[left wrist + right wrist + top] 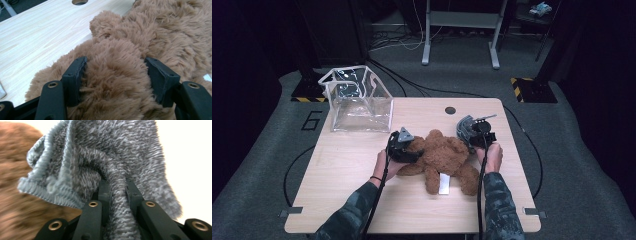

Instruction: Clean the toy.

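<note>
Both forearms reach forward; the left gripper [404,145] clamps wide on brown plush, the right gripper [476,131] pinches grey knit.

a pale wooden table [342,165] carries a brown teddy bear [444,157] and a clear bag [359,100].

Soft fur, knit wool and pale wood

The teddy bear [443,159] is shaggy brown plush, the grey cloth [105,157] is ribbed knit, the table [357,165] is smooth matt wood.

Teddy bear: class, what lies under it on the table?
Bare wooden table shows around the teddy bear, and a white tag lies over its leg. Whatever is beneath its body is covered.
</note>
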The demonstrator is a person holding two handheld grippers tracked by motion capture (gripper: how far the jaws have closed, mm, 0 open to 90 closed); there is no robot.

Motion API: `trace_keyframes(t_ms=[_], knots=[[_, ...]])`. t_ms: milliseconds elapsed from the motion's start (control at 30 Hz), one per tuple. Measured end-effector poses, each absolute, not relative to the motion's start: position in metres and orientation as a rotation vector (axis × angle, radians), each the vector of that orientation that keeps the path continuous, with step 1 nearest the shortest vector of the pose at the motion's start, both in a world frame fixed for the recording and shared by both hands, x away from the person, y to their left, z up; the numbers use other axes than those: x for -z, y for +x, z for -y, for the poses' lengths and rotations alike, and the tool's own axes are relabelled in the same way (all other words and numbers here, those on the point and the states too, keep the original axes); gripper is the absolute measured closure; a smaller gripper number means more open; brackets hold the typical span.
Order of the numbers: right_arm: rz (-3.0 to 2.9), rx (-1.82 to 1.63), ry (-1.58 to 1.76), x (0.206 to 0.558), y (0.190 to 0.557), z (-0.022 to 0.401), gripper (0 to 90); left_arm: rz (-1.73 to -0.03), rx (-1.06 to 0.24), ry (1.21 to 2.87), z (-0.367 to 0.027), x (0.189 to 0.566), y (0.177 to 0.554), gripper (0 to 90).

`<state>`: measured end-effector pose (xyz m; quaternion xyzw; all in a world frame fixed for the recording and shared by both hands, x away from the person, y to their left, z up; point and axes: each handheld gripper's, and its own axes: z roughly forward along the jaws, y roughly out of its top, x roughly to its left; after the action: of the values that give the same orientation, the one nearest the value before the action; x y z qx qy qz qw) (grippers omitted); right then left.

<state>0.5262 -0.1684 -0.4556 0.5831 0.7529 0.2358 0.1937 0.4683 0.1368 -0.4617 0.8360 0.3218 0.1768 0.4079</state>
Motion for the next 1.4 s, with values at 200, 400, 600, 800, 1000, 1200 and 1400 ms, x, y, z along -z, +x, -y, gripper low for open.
trace_keyframes(t_ms=[200, 400, 600, 800, 1000, 1200, 1400], knots=[[-2.051, -0.604, 1.696, 0.450, 0.528, 0.182, 78.4, -0.810, -0.448, 2.110, -0.137, 0.462, 0.468, 37.0], [-2.173, -0.878, 1.564, 0.426, 0.507, 0.154, 78.4, -0.815, -0.460, 2.110, -0.135, 0.461, 0.468, 36.9], [-2.250, -0.820, 1.533, 0.441, 0.512, 0.138, 78.5, -0.822, -0.443, 2.090, -0.137, 0.462, 0.468, 36.7], [-2.171, -0.775, 1.648, 0.465, 0.521, 0.151, 79.1, -0.818, -0.434, 2.081, -0.140, 0.463, 0.467, 36.8], [-2.096, -0.673, 1.655, 0.459, 0.526, 0.163, 79.0, -0.815, -0.447, 2.077, -0.139, 0.464, 0.466, 36.8], [-2.017, -0.529, 1.746, 0.469, 0.527, 0.189, 78.9, -0.820, -0.439, 2.085, -0.140, 0.463, 0.466, 36.8], [-1.996, -0.787, 1.755, 0.455, 0.504, 0.197, 78.6, -0.819, -0.436, 2.082, -0.141, 0.463, 0.466, 36.7]])
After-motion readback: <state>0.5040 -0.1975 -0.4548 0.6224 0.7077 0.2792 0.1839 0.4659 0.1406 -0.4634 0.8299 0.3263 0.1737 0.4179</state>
